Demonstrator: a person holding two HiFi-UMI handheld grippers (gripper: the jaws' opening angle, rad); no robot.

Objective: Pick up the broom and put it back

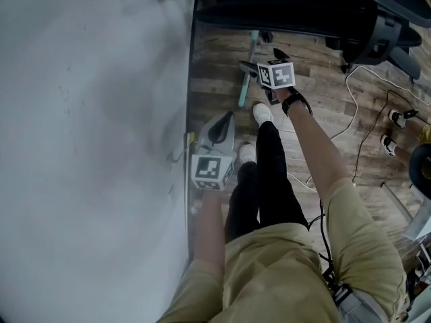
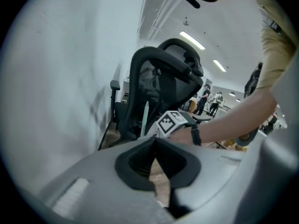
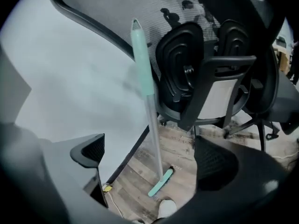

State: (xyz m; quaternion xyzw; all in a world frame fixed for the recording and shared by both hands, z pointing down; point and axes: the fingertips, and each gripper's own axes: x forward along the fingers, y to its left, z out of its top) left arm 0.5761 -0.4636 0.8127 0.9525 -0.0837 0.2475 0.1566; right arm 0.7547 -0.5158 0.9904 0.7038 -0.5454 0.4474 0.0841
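Observation:
The broom (image 3: 150,106) stands upright on the wooden floor, its teal grip leaning against a black office chair (image 3: 205,59) and its teal head (image 3: 160,183) down by the wall. My right gripper (image 3: 149,148) is open wide. The silver pole runs between its two fingers and touches neither. From the head view the broom (image 1: 246,83) shows just left of my right gripper (image 1: 262,59). My left gripper (image 1: 226,118) hangs beside the white wall with its pads together and nothing in them. Its own view shows the left gripper (image 2: 154,143) pointing at the chair and the right gripper's marker cube (image 2: 170,122).
A white wall (image 1: 87,147) fills the left side. White shoes (image 1: 262,113) stand just behind the broom. Cables (image 1: 350,106) trail over the floor at right, near the chair base (image 1: 377,32). People (image 2: 210,101) stand far off in the room.

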